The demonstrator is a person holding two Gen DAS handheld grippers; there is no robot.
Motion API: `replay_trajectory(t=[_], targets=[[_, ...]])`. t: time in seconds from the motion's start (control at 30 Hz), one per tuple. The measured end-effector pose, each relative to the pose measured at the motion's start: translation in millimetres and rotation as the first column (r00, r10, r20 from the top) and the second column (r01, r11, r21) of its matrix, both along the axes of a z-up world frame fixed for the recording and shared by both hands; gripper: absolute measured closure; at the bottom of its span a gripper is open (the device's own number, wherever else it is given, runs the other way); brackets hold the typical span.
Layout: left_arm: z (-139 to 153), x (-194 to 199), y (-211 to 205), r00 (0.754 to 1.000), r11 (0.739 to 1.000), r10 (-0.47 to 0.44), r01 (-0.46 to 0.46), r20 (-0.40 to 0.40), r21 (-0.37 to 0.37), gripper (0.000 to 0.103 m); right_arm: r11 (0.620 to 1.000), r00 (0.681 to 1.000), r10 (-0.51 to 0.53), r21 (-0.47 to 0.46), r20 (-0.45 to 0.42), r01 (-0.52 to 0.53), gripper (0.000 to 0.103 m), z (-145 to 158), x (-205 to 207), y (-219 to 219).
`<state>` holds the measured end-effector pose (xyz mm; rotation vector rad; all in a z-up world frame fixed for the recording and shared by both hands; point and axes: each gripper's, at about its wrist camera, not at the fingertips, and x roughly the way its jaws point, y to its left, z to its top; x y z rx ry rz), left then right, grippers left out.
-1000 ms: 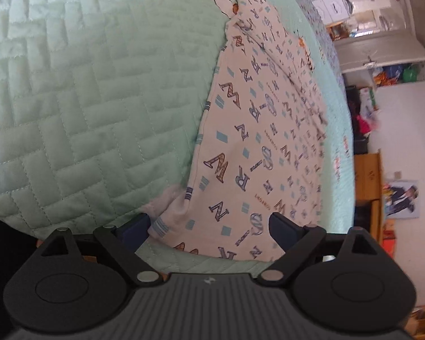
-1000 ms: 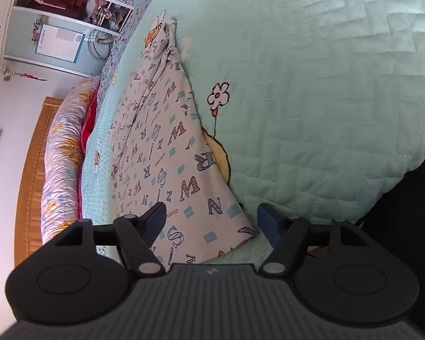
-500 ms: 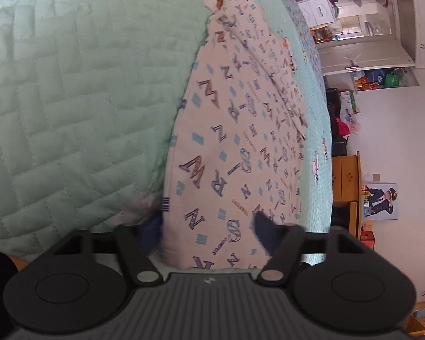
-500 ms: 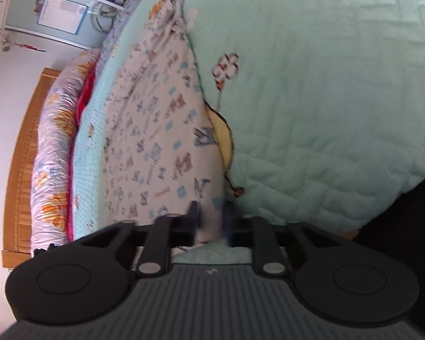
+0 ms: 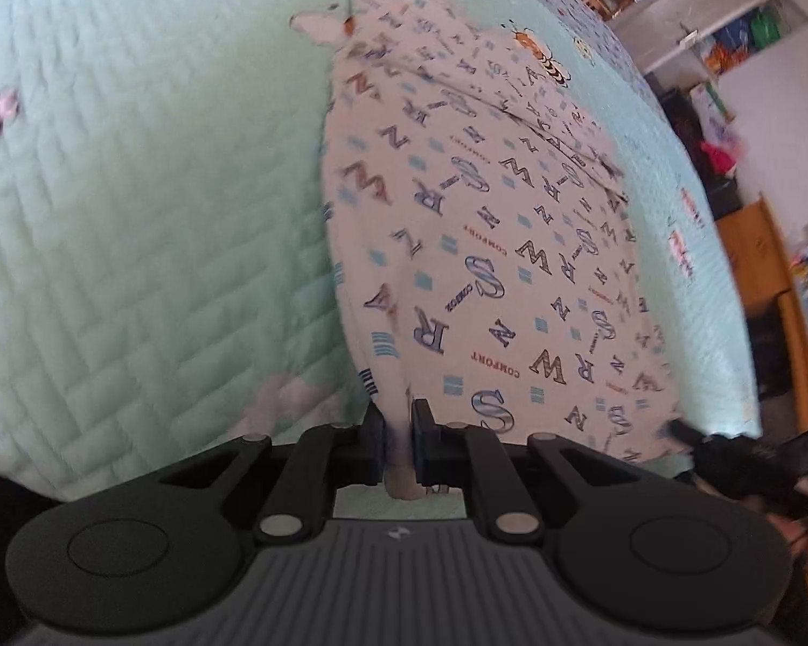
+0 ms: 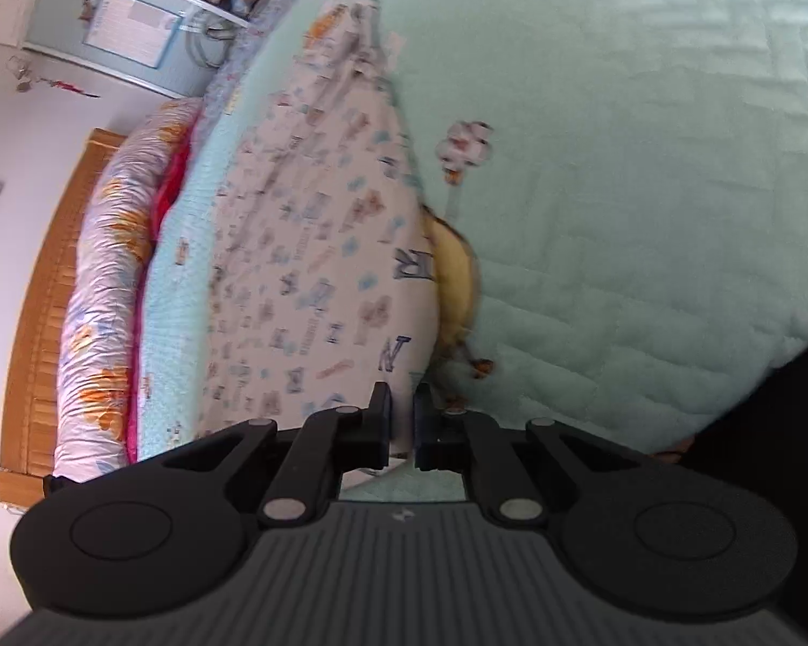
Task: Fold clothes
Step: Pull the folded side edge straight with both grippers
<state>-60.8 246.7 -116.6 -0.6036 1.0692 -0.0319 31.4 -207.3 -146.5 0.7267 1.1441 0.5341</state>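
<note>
While your left hand-held gripper (image 5: 398,433) pinches the near hem of the garment (image 5: 490,247), its jaws are closing on a bunched fold of cloth that sits squeezed between the pads and hangs a little below them. Your right hand-held gripper (image 6: 401,422) is nearly closed too, with the other near corner of the garment (image 6: 318,280) caught between its pads.

You have the garment lying lengthwise on the bed, on the mint-green quilt (image 5: 151,215), stretching away from you towards the far side. It is white with scattered letters, small blue squares and the word COMFORT printed on it. In the left view the near edge is drawn up to the gripper, and a long crease runs along the far part of the cloth. At the lower right of that view you can see a dark gripper tip (image 5: 689,433) at the garment's other near corner.

In the right view the picture is blurred, so the print is hard to read. A flower (image 6: 466,145) and a yellow patch (image 6: 458,280) on the quilt show just beside the garment's edge. To your left lie a rolled floral duvet (image 6: 102,290) and a wooden headboard (image 6: 37,323)
</note>
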Motion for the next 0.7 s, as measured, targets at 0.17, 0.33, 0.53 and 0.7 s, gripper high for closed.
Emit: replay_trajectory(t=[0.17, 0.33, 0.53, 0.7], targets=[[3, 5, -10, 1.000, 0.994, -0.027, 0.028, -0.015, 0.108, 0.093, 1.000, 0.998, 0.021, -0.010, 0.054, -0.021, 0.096, 18, 3, 10], [1, 5, -15, 0.999, 0.990, -0.031, 0.036, -0.041, 0.140, 0.093, 1.000, 0.999, -0.002, -0.023, 0.032, 0.003, 0.096, 12, 1, 4], [-6, 11, -29, 0.994, 0.966, -0.028, 0.053, -0.103, 0.251, 0.045, 0.998, 1.000, -0.017, -0.053, -0.003, 0.017, 0.079, 2, 0, 8], [-9, 15, -40, 0.993, 0.948, -0.023, 0.059, -0.119, 0.311, 0.039, 0.993, 0.999, -0.042, -0.108, 0.005, 0.042, 0.047, -2, 2, 12]])
